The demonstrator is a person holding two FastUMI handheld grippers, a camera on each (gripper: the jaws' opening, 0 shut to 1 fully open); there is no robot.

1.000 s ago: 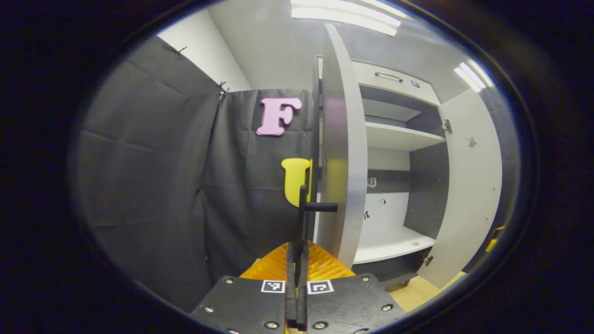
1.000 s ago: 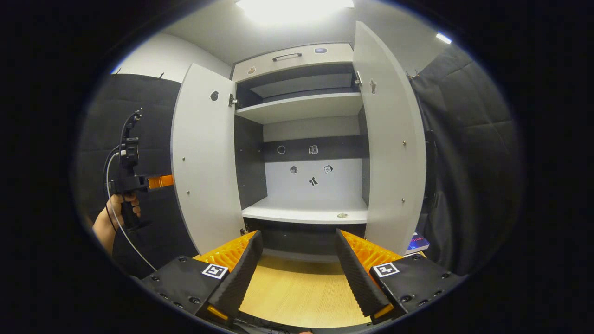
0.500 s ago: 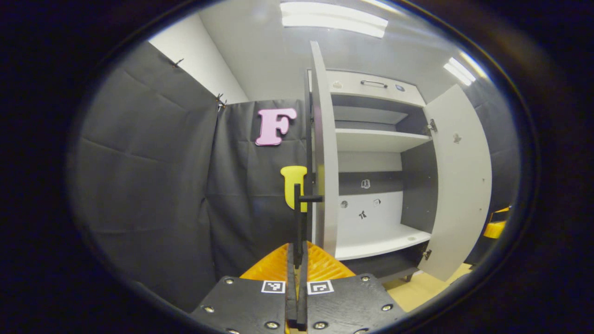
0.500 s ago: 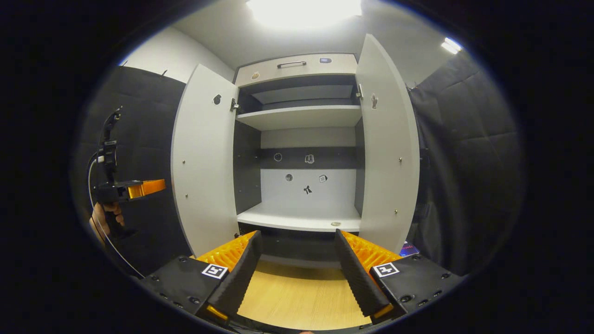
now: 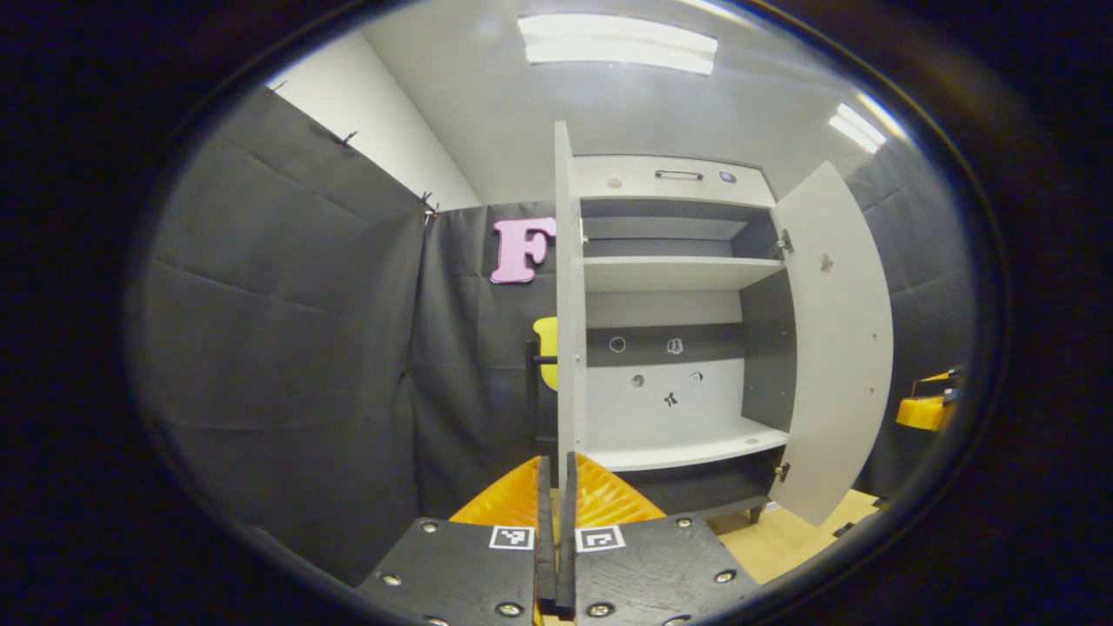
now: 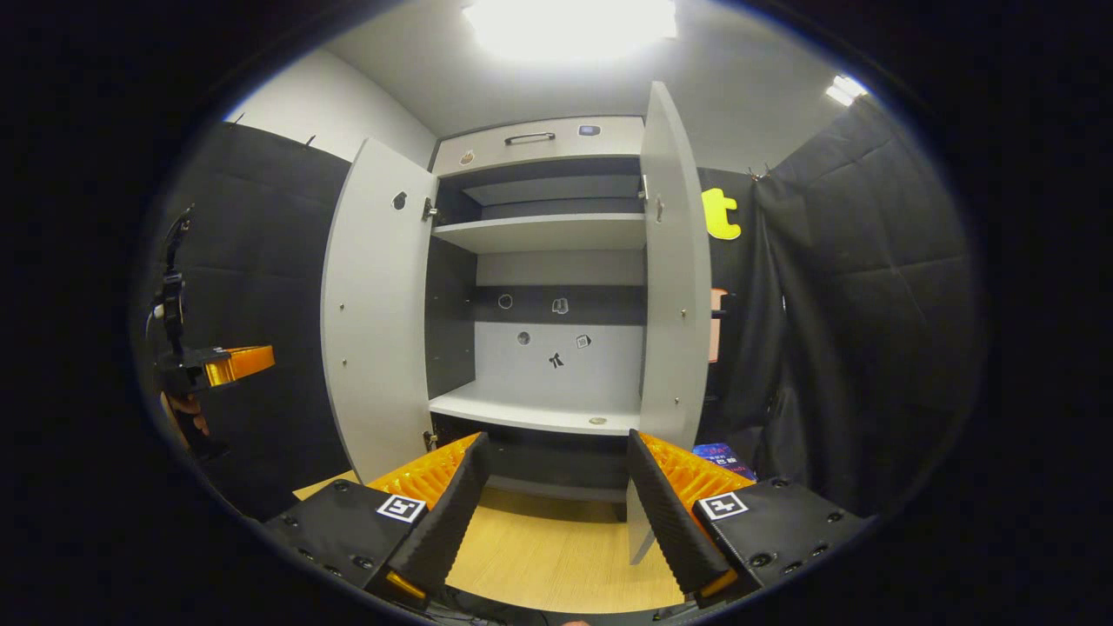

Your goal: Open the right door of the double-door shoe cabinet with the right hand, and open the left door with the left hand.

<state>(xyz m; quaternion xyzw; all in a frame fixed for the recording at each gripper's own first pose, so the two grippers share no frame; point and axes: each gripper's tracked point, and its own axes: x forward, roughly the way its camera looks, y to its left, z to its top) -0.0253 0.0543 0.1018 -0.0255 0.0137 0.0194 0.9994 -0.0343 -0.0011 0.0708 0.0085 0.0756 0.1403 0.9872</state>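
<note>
The white double-door shoe cabinet (image 5: pixel 669 274) (image 6: pixel 548 230) stands with both doors swung out. In the left gripper view the left door (image 5: pixel 567 304) is edge-on straight ahead, its dark handle (image 5: pixel 541 359) on the far side, and the right door (image 5: pixel 835 348) stands wide open. My left gripper (image 5: pixel 556 461) is shut on nothing, a short way back from that door's edge. In the right gripper view my right gripper (image 6: pixel 556 439) is open and empty, facing the cabinet's inside between the left door (image 6: pixel 374 304) and the right door (image 6: pixel 674 278). A hand (image 6: pixel 178 417) holds the left gripper (image 6: pixel 213 365) at far left.
Inside are a white upper shelf (image 6: pixel 539 233) and a lower shelf (image 6: pixel 539 409). A drawer with a handle (image 6: pixel 530 137) tops the cabinet. A book (image 6: pixel 717 452) lies on the wooden floor (image 6: pixel 556 548) by the right door. Black cloth walls close in on both sides.
My left gripper has drawn back from the left door's handle, which now sits farther off. Both views have pulled away from the cabinet. The right door now appears more edge-on in the right gripper view.
</note>
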